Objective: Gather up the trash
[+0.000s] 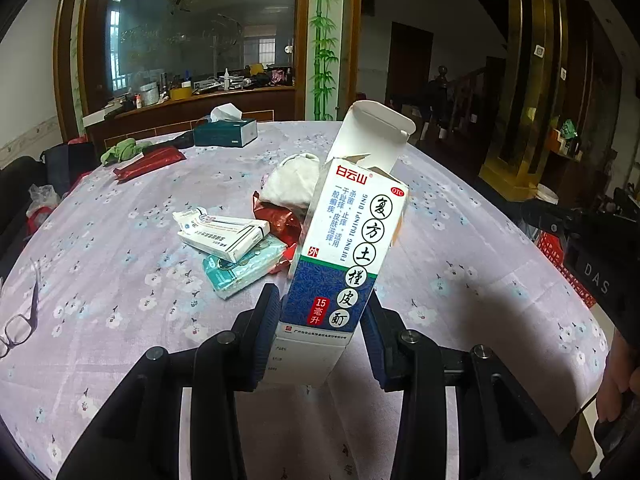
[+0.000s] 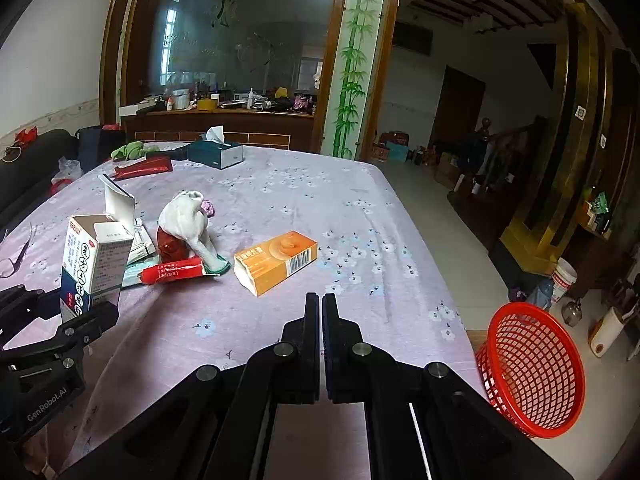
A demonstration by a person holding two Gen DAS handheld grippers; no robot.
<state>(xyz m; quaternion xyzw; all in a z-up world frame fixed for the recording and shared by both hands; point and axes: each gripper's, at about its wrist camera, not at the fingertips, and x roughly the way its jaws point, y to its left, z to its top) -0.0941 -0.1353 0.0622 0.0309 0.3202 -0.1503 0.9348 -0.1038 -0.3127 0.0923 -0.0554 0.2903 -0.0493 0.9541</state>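
Red basket (image 2: 532, 368) beside the bench (image 2: 360, 216) looks empty. Left gripper (image 1: 320, 328) jaws clamp the carton (image 1: 344, 256); right gripper (image 2: 322, 308) jaws together, empty. Orange box (image 2: 276, 260) and pile (image 2: 180, 240) remain.

A blue-and-white medicine box (image 1: 344, 256) stands upright with its top flap open, near a heap of crumpled wrappers (image 2: 176, 240), beside an orange carton (image 2: 276, 262) lying flat on the floral surface (image 2: 360, 208); a red mesh basket (image 2: 532, 368) sits off its edge.
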